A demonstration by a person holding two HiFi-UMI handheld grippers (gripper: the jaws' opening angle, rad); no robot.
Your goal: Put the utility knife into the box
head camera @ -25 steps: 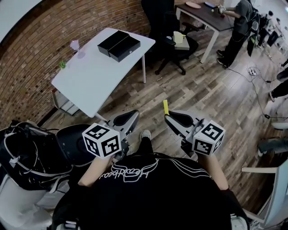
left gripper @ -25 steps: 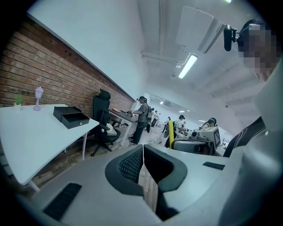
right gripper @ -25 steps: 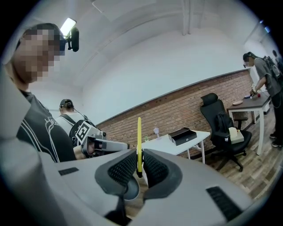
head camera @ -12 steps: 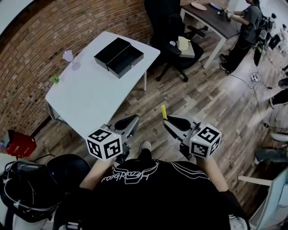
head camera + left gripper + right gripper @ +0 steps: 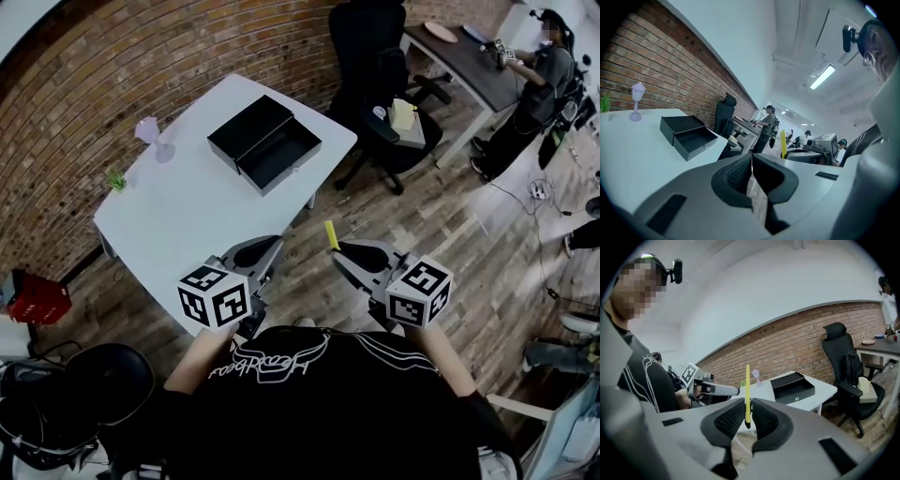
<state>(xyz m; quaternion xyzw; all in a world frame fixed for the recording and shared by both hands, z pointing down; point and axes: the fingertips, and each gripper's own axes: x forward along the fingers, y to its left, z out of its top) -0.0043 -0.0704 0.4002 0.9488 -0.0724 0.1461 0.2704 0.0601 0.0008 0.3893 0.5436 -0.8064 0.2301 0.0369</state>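
Note:
An open black box (image 5: pixel 265 142) with its tray pulled out sits at the far side of a white table (image 5: pixel 178 216). My right gripper (image 5: pixel 336 251) is shut on a thin yellow utility knife (image 5: pixel 331 234), which stands upright between its pads (image 5: pixel 747 394). It hangs over the wooden floor, just off the table's near corner. My left gripper (image 5: pixel 272 246) is shut with nothing in it, over the table's near edge. The left gripper view shows the box (image 5: pixel 689 135) ahead and the knife (image 5: pixel 783 143) to the right. The right gripper view has the box (image 5: pixel 793 386) beyond the knife.
A small purple ornament (image 5: pixel 147 128) and a tiny green plant (image 5: pixel 116 179) stand at the table's left side. A black office chair (image 5: pixel 375 56) is just past the table. A person stands at a dark desk (image 5: pixel 469 61) at top right. A red basket (image 5: pixel 33 298) is at left.
The table and the box have come nearer and more central in the head view. Both grippers now sit closer to the table's near edge. The right gripper's hold on the knife is unchanged.

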